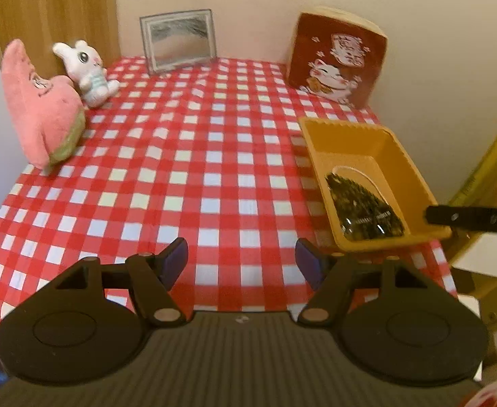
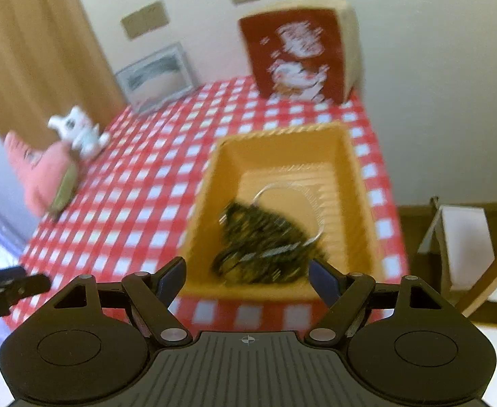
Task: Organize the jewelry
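Nearby — 2 plush toys (image 1: 44,101), mirror (image 1: 178,39), cat-printed box (image 1: 336,59).

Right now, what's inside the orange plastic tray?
A dark, patterned heap lies in the orange plastic tray, with a clear ring-like piece partly showing. Anything beneath the heap is covered.

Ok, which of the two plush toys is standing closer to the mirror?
The white bunny; it sits nearer the mirror, while the pink star plush stands further toward the table's front.

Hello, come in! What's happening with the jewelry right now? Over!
Left tool open, empty. Right tool open, empty. Dark jewelry pile lying in orange tray. Nothing in the way.
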Demonstrator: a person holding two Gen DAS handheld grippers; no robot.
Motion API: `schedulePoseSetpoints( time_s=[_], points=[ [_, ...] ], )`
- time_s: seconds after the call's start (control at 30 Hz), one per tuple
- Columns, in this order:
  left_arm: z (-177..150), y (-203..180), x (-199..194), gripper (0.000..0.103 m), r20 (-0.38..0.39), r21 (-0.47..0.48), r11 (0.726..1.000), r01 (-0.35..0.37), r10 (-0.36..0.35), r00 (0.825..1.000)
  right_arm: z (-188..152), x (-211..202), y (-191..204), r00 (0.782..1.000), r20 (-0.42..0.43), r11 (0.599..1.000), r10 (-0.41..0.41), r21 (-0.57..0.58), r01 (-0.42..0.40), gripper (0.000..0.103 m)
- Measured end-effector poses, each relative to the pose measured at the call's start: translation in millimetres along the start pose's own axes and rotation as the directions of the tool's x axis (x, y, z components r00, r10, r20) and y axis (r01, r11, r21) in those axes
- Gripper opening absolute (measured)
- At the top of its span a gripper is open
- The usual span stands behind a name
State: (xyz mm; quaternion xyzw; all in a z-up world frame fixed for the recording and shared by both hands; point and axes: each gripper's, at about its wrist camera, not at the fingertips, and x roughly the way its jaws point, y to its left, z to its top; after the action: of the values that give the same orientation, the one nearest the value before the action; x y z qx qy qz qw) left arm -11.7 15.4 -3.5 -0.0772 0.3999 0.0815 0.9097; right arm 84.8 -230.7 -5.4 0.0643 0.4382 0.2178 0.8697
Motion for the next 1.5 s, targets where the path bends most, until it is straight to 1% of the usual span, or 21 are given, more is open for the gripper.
schedulePoseSetpoints(
  time_s=[0.1,0.23,0.37,0.53,0.7,0.97,1.5],
  points=[
    [-4,7,-4,0.068,-0.018,0.032,0.999,-0.004,0.004,1.0,-16,2,26,0.999,-0.045,1.0,0.022,0.018,-0.021,0.079],
    [-9,19,-7,0.068,-0.045,0.047,0.998,0.028,-0.026,0.999,-31,2,54,0.997,-0.071,1.0,0.011,0.01,-0.01,0.079],
    [-14,30,-9,0.068,-0.062,0.064,0.997,0.031,-0.027,0.998,-41,0,70,0.997,-0.072,1.0,-0.005,0.025,0.007,0.079],
    [-19,41,-13,0.068,-0.075,0.079,0.995,0.059,-0.053,0.996,-51,-5,85,0.997,-0.069,0.998,-0.027,0.052,0.031,0.079],
    [-23,50,-18,0.068,-0.081,0.097,0.992,0.082,-0.074,0.994,-61,-7,102,0.996,-0.077,0.998,-0.04,0.043,0.043,0.079],
    [-24,55,-25,0.068,-0.078,0.11,0.987,0.113,-0.105,0.991,-67,-6,115,0.995,-0.084,0.998,-0.058,0.033,0.061,0.079],
    [-25,55,-28,0.068,-0.068,0.121,0.985,0.119,-0.112,0.991,-67,-5,120,0.995,-0.083,0.999,-0.047,0.002,0.048,0.079]
  ],
)
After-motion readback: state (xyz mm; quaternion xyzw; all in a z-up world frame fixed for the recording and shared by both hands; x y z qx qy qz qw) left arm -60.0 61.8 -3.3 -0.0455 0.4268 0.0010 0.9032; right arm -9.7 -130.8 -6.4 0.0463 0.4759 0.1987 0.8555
